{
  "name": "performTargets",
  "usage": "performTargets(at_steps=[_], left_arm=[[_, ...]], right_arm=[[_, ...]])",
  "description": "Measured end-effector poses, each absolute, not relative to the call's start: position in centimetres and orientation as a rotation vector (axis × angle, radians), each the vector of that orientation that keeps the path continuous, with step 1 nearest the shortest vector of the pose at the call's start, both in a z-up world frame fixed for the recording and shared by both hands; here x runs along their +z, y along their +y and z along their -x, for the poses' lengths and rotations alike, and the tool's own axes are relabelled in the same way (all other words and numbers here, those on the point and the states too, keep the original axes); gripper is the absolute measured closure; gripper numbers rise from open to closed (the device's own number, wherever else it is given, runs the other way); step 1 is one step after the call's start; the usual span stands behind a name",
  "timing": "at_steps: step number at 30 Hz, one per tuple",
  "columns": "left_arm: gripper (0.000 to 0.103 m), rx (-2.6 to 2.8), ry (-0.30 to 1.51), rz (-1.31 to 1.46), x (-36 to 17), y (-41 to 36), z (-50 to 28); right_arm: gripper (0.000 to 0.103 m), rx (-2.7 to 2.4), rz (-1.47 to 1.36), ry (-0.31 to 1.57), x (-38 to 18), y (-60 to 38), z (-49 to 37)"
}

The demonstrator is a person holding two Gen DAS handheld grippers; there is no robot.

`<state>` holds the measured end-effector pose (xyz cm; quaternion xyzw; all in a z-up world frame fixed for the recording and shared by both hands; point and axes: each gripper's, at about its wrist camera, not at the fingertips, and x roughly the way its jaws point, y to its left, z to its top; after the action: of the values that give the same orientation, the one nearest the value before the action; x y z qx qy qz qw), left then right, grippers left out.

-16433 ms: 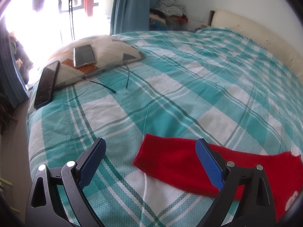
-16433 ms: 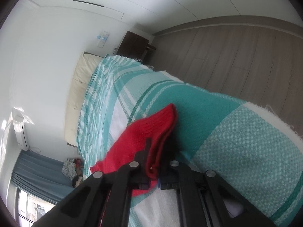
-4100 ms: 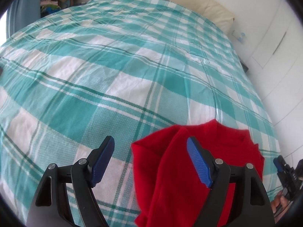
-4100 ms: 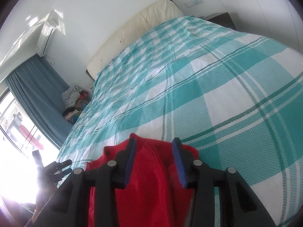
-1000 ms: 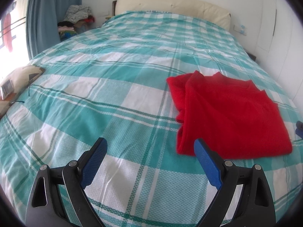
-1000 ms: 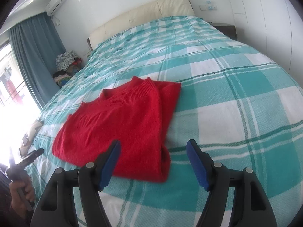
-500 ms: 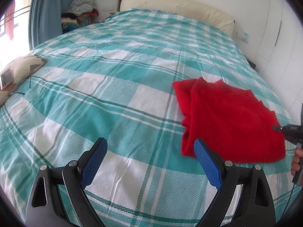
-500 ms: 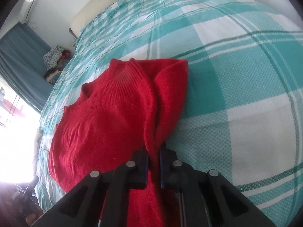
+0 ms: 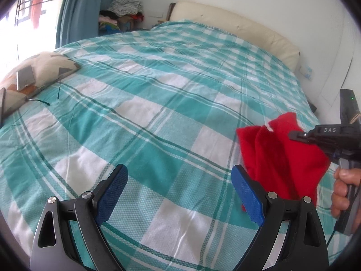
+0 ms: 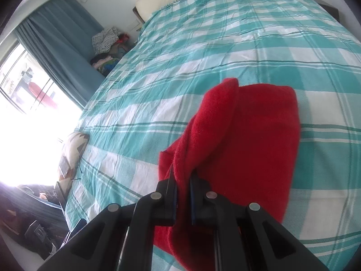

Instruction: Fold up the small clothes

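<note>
Red knit sweater (image 10: 259,140) on teal-and-white checked bedspread (image 10: 203,52). Partly folded, several layers stacked. One edge bunched into ridge, lifted off bed, pinched between closed jaws of right gripper (image 10: 182,189). Rest of fabric drapes down onto bedspread. In left wrist view, sweater (image 9: 277,158) hangs in folds at right.

Right gripper (image 10: 182,187) fingertips buried in a fold of the sweater (image 10: 248,149); pads not visible there. Sweater's lower part hidden behind the gripper body and cut off by the bottom edge. In the left wrist view the sweater (image 9: 277,158) is partly covered by the right gripper (image 9: 297,134), near edges blurred. Pillow (image 9: 33,76) cut by the left edge. Window (image 10: 27,117) blown out white. Clothes pile (image 9: 123,11) too small to sort.
</note>
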<state>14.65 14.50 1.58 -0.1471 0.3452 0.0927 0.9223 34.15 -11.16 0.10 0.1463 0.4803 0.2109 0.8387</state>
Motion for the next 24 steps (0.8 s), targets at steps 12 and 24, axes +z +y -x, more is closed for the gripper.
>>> performTargets(at_steps=[12, 24], left_arm=[[0.009, 0.194, 0.736, 0.351, 1.2, 16.8, -15.0], [0.009, 0.187, 0.743, 0.332, 1.1, 16.2, -15.1]], right_arm=[[0.051, 0.713, -0.407, 1.015, -0.8, -9.0, -31.8], [0.077, 0.684, 0.167, 0.937, -5.5, -5.3, -26.2]])
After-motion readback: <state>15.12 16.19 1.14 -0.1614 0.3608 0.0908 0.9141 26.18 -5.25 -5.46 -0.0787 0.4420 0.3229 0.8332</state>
